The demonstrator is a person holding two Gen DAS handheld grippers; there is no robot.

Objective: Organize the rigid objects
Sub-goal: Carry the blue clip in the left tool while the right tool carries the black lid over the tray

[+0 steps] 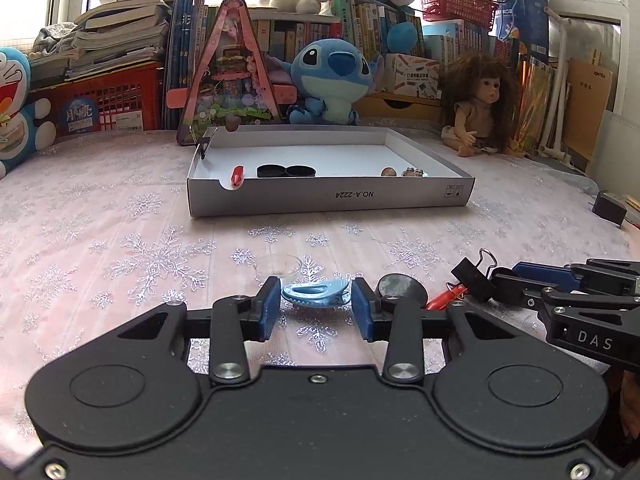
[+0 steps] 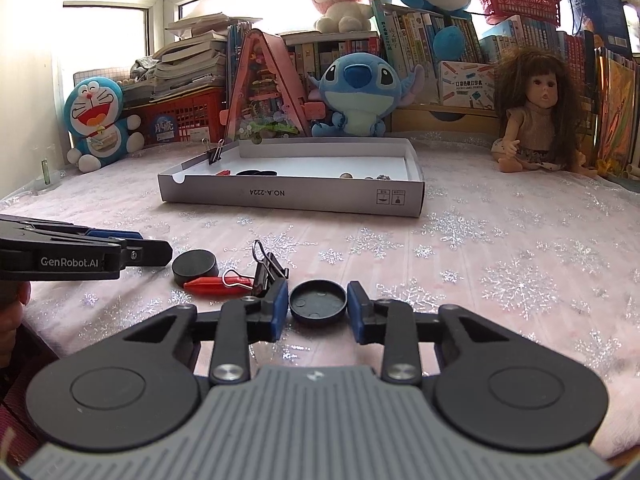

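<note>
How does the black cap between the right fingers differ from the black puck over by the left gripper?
The cap lies hollow side up, showing a raised rim and small bumps inside; the puck shows a flat, solid top. The cap sits gripped between the right gripper's pads; the puck lies free on the cloth, beside the red clip. Both are round, black and similar in width.
</note>
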